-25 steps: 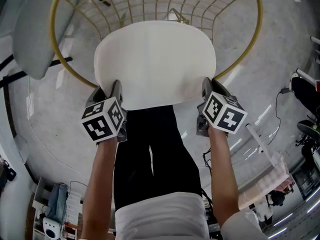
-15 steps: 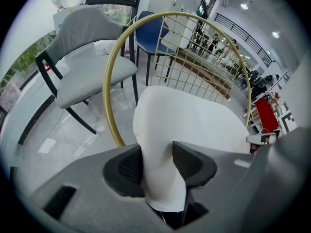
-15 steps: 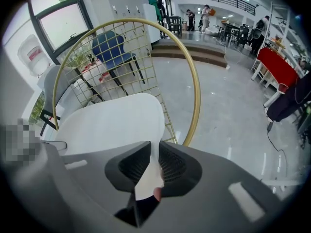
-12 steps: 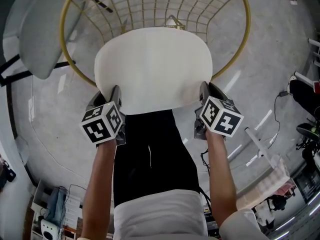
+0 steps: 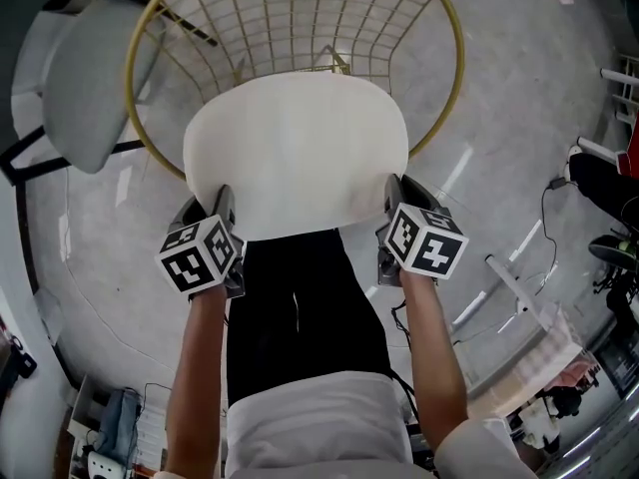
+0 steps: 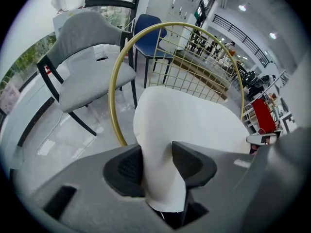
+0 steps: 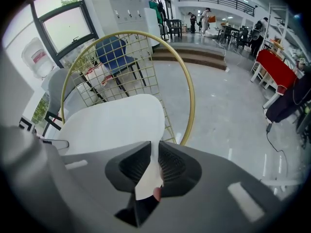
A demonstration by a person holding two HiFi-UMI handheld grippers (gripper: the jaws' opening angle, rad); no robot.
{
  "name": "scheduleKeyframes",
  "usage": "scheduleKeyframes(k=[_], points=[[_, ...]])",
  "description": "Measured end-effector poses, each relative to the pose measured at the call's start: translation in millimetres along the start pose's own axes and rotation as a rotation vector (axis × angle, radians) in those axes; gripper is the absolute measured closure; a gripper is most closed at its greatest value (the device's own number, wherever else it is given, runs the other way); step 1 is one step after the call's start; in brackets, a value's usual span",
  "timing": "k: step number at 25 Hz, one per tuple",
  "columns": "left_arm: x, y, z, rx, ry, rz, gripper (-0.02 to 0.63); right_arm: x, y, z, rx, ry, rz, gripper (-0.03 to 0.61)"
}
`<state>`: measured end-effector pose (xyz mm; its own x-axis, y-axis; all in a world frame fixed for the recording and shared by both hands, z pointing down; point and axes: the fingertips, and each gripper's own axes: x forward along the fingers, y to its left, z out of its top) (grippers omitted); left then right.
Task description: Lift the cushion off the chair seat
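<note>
A grey chair point(image 5: 85, 78) stands off to the left on the polished floor point(image 5: 499, 98), well apart from the work and out of the way. Next to it the left claw point(image 6: 156, 165) is half closed on a thick fold of the cushion point(image 5: 295, 148), pads pressing the near-left edge from both sides. The white cushion hangs level between the two claws over the gold wire chair point(image 6: 112, 97), covering its seat from above. Whether it has cleared the seat no view shows.

The cushion looks light and soft. It bunches where the left claw pinches it, yet the broad pad keeps its shape, so it should carry easily but may droop or swing at the unsupported far side. Its smooth cover could slip through a loose pinch. The two near corners, taken evenly, look like the sound place to hold it.

The chair's ring rim and grid back curve round the cushion's far edge. They are the likeliest things to snag it, so a straight rise before any pull toward the person seems wise.

On the right, the right claw point(image 7: 154, 166) is almost closed on a thin flap of the near-right edge. Beyond it lie a cable point(image 5: 549, 208) and a white bar point(image 5: 519, 282) on the floor, near the person's feet rather than in the cushion's path. A blue chair point(image 6: 148, 33) stands behind the wire one.
</note>
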<state>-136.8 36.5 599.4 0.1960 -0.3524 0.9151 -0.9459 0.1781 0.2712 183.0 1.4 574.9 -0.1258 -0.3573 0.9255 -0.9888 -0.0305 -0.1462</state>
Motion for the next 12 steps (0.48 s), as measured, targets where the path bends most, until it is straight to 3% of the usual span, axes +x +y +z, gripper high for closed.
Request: scheduleKeyframes(k=[12], points=[[-27,-14,7,0.015,-0.009,-0.021,0.454,-27,-3,7,0.016,-0.024,0.000,0.523]])
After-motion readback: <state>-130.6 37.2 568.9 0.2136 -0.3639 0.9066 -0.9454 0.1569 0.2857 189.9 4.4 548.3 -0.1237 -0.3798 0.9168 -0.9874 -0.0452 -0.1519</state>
